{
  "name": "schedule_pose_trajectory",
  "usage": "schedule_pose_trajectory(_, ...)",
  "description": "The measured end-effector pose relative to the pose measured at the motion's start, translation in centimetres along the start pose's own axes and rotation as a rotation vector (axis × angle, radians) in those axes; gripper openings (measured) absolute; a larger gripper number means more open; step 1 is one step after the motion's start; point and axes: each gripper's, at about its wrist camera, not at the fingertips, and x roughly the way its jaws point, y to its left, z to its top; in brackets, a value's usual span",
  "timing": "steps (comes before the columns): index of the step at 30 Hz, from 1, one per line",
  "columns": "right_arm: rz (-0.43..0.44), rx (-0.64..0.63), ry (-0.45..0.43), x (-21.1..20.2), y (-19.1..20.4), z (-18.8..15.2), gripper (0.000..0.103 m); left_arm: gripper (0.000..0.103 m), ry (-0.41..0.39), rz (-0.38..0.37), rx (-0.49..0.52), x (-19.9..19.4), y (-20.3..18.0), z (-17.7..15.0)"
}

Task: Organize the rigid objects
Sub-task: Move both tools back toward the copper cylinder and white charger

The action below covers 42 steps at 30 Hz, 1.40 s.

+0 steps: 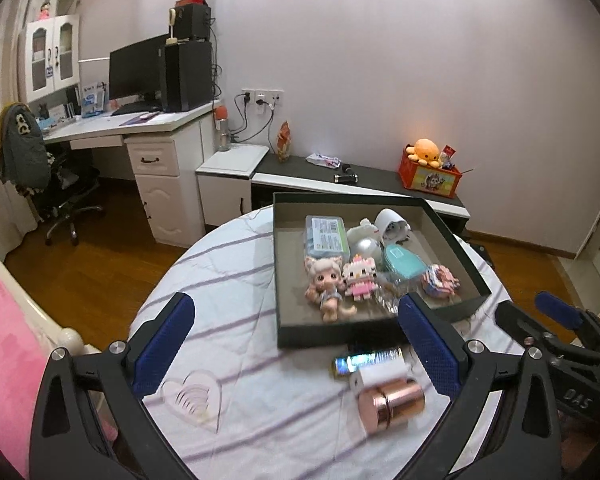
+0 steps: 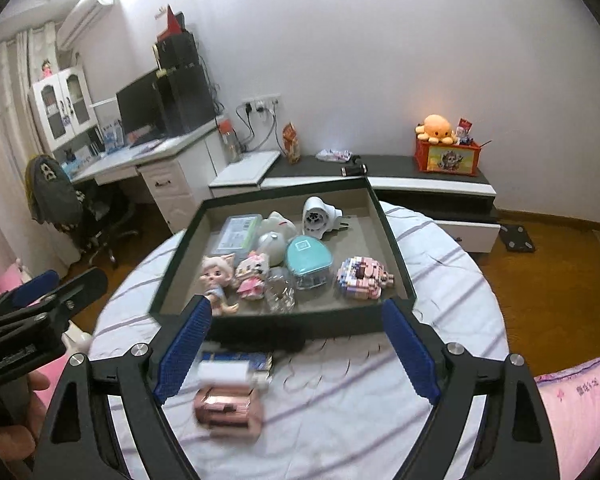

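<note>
Left wrist view: a shallow dark tray (image 1: 364, 338) with a tan floor sits on a round table (image 1: 228, 320) covered by a white cloth with thin purple stripes. Inside the tray lie a clear plastic box (image 1: 325, 235) with a green label, a white cat toy (image 1: 362, 232), a white plug (image 1: 392, 222), a silver dome (image 1: 366, 249), a teal rounded case (image 1: 404, 262), a big-eyed doll (image 1: 326, 284), a pink block cat (image 1: 360, 278), a clear crinkled wrapper (image 1: 388, 300) and a pink-and-blue block figure (image 1: 440, 280).

Outside the tray, just in front of its near wall, lie a shiny copper-coloured cylinder (image 1: 392, 404), a white block (image 1: 380, 376) touching it, and a glossy blue-green wrapper (image 1: 364, 360).

Both tools have ribbed blue pads. The left gripper (image 1: 296, 344) is spread wide with nothing between its jaws; it hangs above the cloth. The right gripper (image 2: 300, 348) is also released and empty, its pads flanking the tray's near wall from above.
</note>
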Motion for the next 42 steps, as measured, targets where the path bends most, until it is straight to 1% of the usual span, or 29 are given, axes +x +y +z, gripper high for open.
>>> schedule_pose_trajectory(6, -0.014, -0.007, -0.06, -5.7, 0.7, -2.4, 0.088, 0.103, -0.022, -0.007, -0.015, -4.3, 0.5, -1.9)
schedule_pose_trajectory(13, -0.04, -0.029, -0.096, -9.8, 1.5, -5.2, 0.088, 0.103, -0.056, 0.011, -0.012, -8.4, 0.2, -4.4)
schedule_pose_trajectory(20, -0.052, -0.029, -0.11, -11.7, 1.9, -6.4, 0.088, 0.103, -0.075, 0.042, 0.034, -10.5, -0.8, -6.5)
schedule_pose_trajectory(25, -0.055, -0.03, -0.121, -12.8, 2.1, -7.1, 0.088, 0.103, -0.061, 0.038, 0.035, -11.0, -1.0, -7.5)
schedule_pose_trajectory(42, -0.052, -0.041, -0.126, -13.8, 2.7, -7.6, 0.088, 0.103, -0.065, 0.039, 0.037, -11.7, -1.1, -8.1)
